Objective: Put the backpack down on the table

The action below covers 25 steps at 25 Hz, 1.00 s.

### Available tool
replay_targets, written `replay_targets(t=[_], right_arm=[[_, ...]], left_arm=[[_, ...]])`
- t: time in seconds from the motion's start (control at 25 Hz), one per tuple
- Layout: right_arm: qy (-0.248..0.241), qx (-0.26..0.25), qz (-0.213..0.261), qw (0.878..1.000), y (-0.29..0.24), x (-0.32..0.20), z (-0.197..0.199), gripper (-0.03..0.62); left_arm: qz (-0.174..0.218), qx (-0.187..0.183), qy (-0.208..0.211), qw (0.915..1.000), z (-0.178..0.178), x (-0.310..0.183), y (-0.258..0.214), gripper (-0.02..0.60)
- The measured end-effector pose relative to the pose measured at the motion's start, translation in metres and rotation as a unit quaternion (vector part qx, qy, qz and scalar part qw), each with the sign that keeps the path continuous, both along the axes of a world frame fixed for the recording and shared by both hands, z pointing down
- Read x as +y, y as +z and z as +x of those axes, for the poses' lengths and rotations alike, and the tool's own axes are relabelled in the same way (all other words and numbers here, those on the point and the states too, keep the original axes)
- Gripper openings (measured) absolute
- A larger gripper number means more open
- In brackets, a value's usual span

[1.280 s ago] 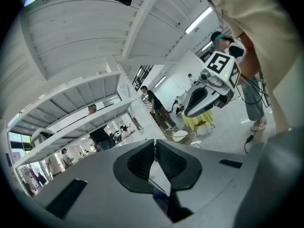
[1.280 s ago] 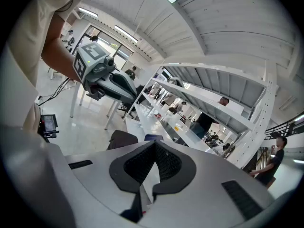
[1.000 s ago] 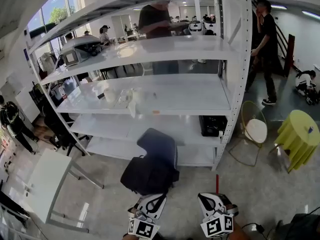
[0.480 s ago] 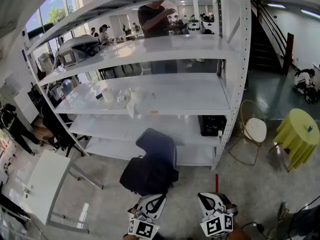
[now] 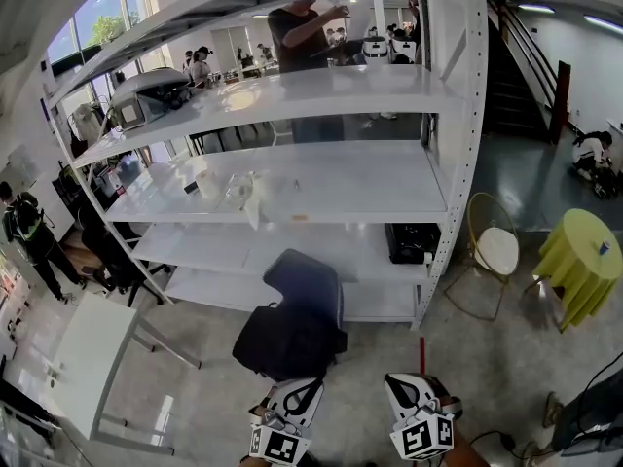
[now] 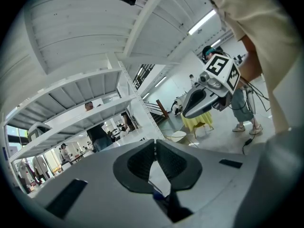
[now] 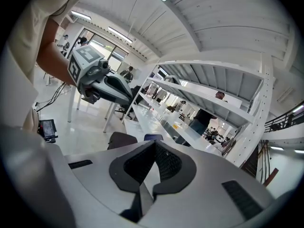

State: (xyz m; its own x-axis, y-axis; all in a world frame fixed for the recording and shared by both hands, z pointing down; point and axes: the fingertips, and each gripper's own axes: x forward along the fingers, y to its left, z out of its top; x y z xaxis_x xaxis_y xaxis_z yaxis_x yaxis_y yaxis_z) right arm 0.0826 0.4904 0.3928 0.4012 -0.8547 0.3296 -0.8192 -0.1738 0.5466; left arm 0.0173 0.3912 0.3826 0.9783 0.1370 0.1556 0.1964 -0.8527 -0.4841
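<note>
Black backpack (image 5: 289, 341) on the floor, straight ahead of and below both grippers, slumped against the foot of the rack (image 5: 443, 212). Left gripper (image 6: 154, 145) pressed fully closed, pad to pad, with nothing in between; right gripper (image 7: 154, 146) just beside it, likewise closed and empty. White table (image 5: 92, 343) off to the left of the left gripper, well apart from the backpack. Probably the approach step, no grasp yet. Spread the jaws before dropping toward the backpack. Aim for whatever handle or strap shows on top rather than the soft body, likely too slack to pinch firmly. Use both grippers if possible, to limit swinging. Lift clear of the rack's lowest shelf, carry left, then lower onto the table base first and settle the weight before letting go.
</note>
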Motion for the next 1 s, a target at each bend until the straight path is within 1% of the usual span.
replay_targets(t=[0.28,0.48,0.84,1.0], right_arm=[[-0.001,-0.006,0.005,1.000,0.003,-0.011,-0.001,0.025],[0.002,-0.008,0.007,1.000,0.005,-0.033,-0.004,0.026],[0.018,-0.021,0.007,1.000,0.011,-0.104,-0.016,0.026],[0.029,-0.038,0.011,0.999,0.018,-0.140,-0.023,0.026]], left_arm=[[-0.008,0.000,-0.005,1.0000,-0.003,-0.013,0.003,0.025],[-0.012,-0.002,-0.009,0.9999,-0.010,-0.036,0.009,0.025],[-0.025,-0.007,-0.008,0.9996,-0.023,-0.114,0.018,0.025],[-0.038,-0.013,-0.007,0.9992,-0.032,-0.155,0.025,0.025]])
